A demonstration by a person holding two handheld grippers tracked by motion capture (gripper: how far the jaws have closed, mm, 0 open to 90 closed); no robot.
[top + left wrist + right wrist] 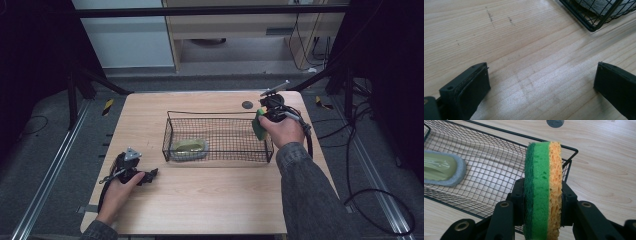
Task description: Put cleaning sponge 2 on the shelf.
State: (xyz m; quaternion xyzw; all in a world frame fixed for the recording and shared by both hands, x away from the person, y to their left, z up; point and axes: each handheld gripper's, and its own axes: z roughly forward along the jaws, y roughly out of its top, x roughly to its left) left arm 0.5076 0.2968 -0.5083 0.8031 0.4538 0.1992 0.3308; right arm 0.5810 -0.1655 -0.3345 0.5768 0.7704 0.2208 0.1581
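A green-and-orange sponge stands on edge between the pads of my right gripper, which is shut on it. In the high view that gripper holds the sponge over the right end of a black wire basket. A grey-edged, pale green pad lies in the basket's left part, also seen as the pad in the right gripper view. My left gripper rests on the table at the front left, its jaws open over bare wood.
The basket's corner lies just beyond the left gripper. A dark round mark sits on the table behind the basket. The wooden table has free room along its front. Cables trail on the floor at the right.
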